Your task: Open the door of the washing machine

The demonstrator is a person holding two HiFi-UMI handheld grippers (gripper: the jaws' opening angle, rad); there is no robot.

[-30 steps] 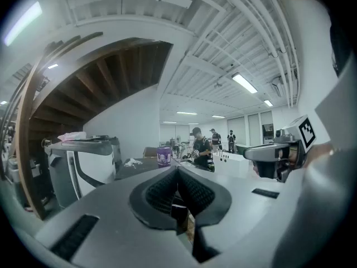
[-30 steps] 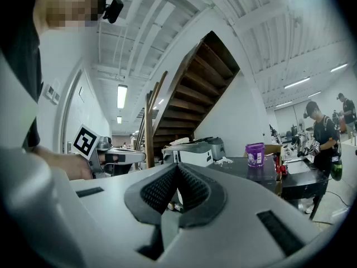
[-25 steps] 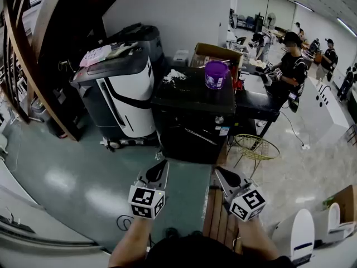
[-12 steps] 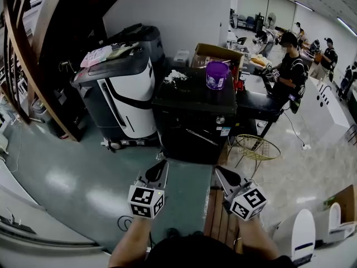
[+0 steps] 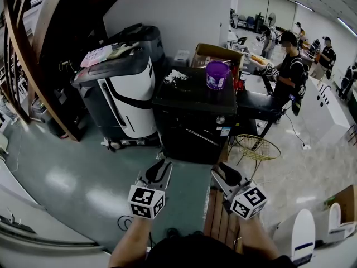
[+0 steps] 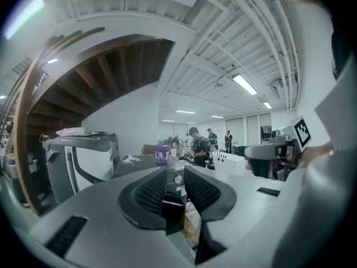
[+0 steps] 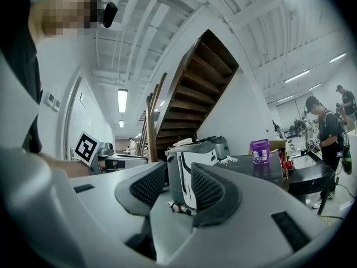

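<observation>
While both grippers hover above floor, well short of washer, nothing touched.
- Left gripper: jaws just been opening, now slightly parted, nothing between.
- Right gripper: jaws just been opening too, gap a bit wider, nothing between.
- Washer: black box straight ahead of both grippers, front closed, knob at upper right of front.
- Purple tub on washer top.
- Grey-white appliance just left of washer.
</observation>
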